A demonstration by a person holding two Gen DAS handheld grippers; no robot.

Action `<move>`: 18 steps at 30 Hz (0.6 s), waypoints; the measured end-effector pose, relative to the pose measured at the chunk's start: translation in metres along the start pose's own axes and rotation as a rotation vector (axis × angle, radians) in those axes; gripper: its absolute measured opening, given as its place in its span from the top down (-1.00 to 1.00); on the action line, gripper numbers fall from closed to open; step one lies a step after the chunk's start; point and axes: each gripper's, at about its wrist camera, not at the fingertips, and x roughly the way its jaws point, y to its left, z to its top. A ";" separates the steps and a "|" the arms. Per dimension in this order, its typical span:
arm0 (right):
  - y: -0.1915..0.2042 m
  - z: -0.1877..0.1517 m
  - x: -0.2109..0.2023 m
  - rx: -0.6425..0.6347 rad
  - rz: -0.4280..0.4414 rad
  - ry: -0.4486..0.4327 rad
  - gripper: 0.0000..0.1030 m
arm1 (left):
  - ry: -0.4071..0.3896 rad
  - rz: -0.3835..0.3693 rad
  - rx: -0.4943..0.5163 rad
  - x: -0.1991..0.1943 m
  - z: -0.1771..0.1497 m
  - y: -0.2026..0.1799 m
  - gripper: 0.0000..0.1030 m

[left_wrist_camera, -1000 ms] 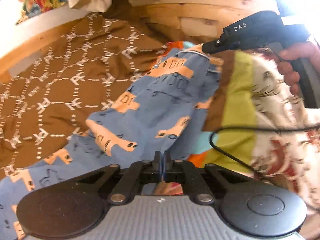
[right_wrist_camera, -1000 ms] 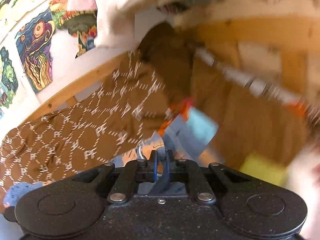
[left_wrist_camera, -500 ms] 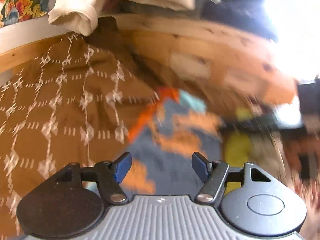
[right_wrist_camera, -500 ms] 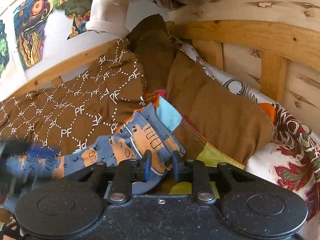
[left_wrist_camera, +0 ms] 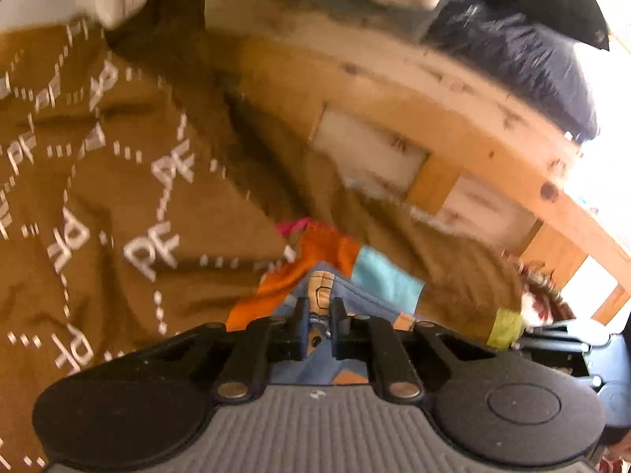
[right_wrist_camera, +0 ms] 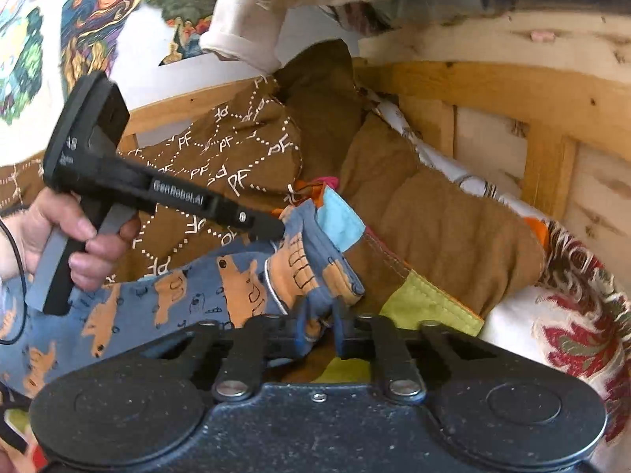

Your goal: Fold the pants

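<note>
Blue pants (right_wrist_camera: 165,307) printed with orange bears lie across the bed, their top end bunched near the middle. In the right wrist view my right gripper (right_wrist_camera: 320,327) has its jaws closing, and a fold of that end is pinched between the pads. My left gripper (right_wrist_camera: 276,232), held in a hand (right_wrist_camera: 59,236), reaches in from the left and bites the same end a little farther back. In the left wrist view the left gripper (left_wrist_camera: 319,315) has its jaws closing with the pants' edge (left_wrist_camera: 323,287) squeezed between them.
A brown blanket (right_wrist_camera: 236,149) with white "PF" marks covers the bed's left and back. A wooden bed frame (right_wrist_camera: 493,79) rings the far side. A patchwork and floral quilt (right_wrist_camera: 572,315) lies at the right. A cream garment (right_wrist_camera: 295,12) hangs over the rail.
The left gripper let go, swung open across the bed to the pants' top end and closed on its edge. The right gripper parted slightly, then closed again on the same end.
</note>
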 end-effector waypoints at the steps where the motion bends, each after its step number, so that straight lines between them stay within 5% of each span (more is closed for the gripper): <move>1: 0.002 0.000 -0.002 -0.017 -0.008 -0.018 0.79 | -0.023 0.012 0.017 -0.003 0.003 -0.004 0.79; 4: 0.009 0.003 -0.008 -0.055 -0.027 -0.067 0.79 | -0.052 0.049 0.086 0.000 0.009 -0.017 0.78; 9: 0.005 0.007 0.005 -0.042 -0.083 -0.013 0.77 | -0.013 0.118 0.120 0.022 0.005 -0.024 0.63; 11: 0.003 0.009 0.001 -0.014 -0.077 -0.023 0.26 | -0.037 0.116 0.082 0.016 0.003 -0.025 0.17; 12: 0.004 0.010 -0.002 -0.019 -0.081 -0.033 0.08 | -0.064 0.122 0.066 0.008 0.001 -0.025 -0.42; 13: 0.004 0.009 -0.005 -0.025 -0.069 -0.035 -0.07 | -0.097 0.146 0.060 -0.002 -0.002 -0.024 -0.62; 18: 0.001 0.005 -0.004 0.055 -0.039 0.005 -0.08 | -0.130 0.347 0.072 -0.048 -0.042 -0.032 -0.63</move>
